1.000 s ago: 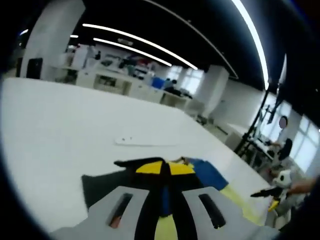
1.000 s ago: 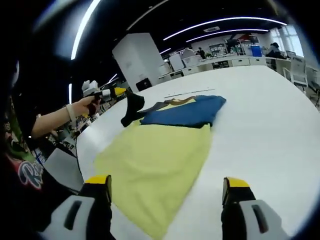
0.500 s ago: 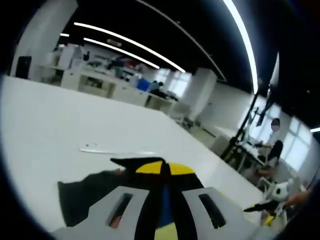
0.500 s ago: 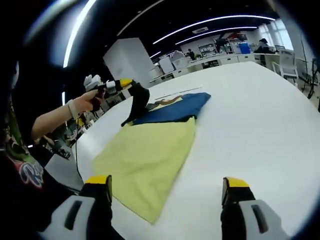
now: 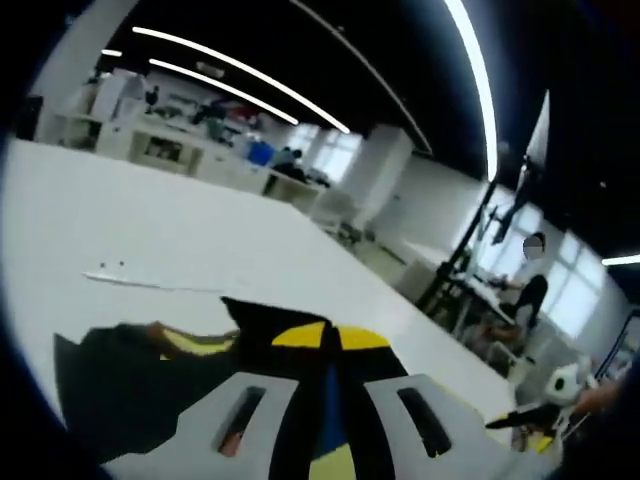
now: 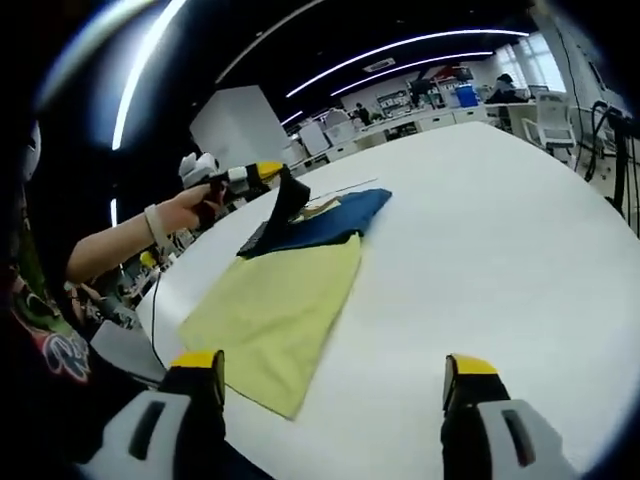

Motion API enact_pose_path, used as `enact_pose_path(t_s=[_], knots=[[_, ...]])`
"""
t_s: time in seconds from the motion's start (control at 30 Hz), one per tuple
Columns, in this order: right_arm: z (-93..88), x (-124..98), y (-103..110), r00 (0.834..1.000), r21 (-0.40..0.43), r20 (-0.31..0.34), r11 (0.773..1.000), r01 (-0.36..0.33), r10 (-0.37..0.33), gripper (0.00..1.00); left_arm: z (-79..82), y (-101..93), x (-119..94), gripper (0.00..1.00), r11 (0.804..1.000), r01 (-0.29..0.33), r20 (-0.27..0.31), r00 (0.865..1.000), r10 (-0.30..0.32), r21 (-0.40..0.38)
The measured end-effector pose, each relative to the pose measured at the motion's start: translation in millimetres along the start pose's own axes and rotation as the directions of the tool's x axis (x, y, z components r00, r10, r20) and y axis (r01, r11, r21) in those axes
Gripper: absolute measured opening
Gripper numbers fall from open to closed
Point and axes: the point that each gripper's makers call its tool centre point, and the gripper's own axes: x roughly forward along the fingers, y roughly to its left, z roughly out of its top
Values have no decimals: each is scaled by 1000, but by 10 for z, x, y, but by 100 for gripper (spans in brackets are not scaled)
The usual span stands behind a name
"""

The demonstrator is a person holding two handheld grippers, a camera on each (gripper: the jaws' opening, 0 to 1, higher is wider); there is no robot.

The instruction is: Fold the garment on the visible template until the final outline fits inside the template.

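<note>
The garment lies flat on the white table (image 6: 520,260): a yellow body (image 6: 275,310) nearest me, a blue part (image 6: 335,212) beyond it. Its black sleeve (image 6: 288,195) is lifted off the table, and my left gripper (image 6: 266,172), held by a hand (image 6: 195,205), is shut on it. In the left gripper view the yellow-tipped jaws (image 5: 330,338) are closed with black cloth (image 5: 130,385) hanging to their left. My right gripper (image 6: 333,365) hovers open above the table's near side, nothing between its jaws; it appears as well at the far right (image 5: 525,415). A thin pale strip (image 5: 150,283) lies beyond the garment.
The table's rounded edge (image 6: 160,300) runs close to the garment's left side, next to the person's body (image 6: 45,340). Broad bare tabletop stretches to the right of the garment. Desks and shelves (image 5: 190,150) stand far behind, and a person sits off the table (image 5: 525,290).
The left gripper has raised the black sleeve higher off the table and drawn it over the blue part. The right gripper's view has pulled back, so the garment looks smaller.
</note>
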Motion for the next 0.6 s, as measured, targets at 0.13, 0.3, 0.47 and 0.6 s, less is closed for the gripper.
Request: enact_pose_path(t_s=[0.13,0.3,0.47,0.6], knots=[[-66,-53,15,1000,18,-1,1000,9,-9,91,-184,-36,145,0,1000,22,-44,999,-22,-4],[-79,-111,58,1000,40,16,999,19,-20,90,-411,-19,296,0,999,33,-96,995,-34,-11],[-53,-149,110,999,51,31,998,23,-25,90,-668,-17,439,0,999,47,-158,986,-50,-21],[-21,-163,147,999,52,43,998,24,-27,90,-848,-42,503,0,998,57,-196,979,-62,-31]])
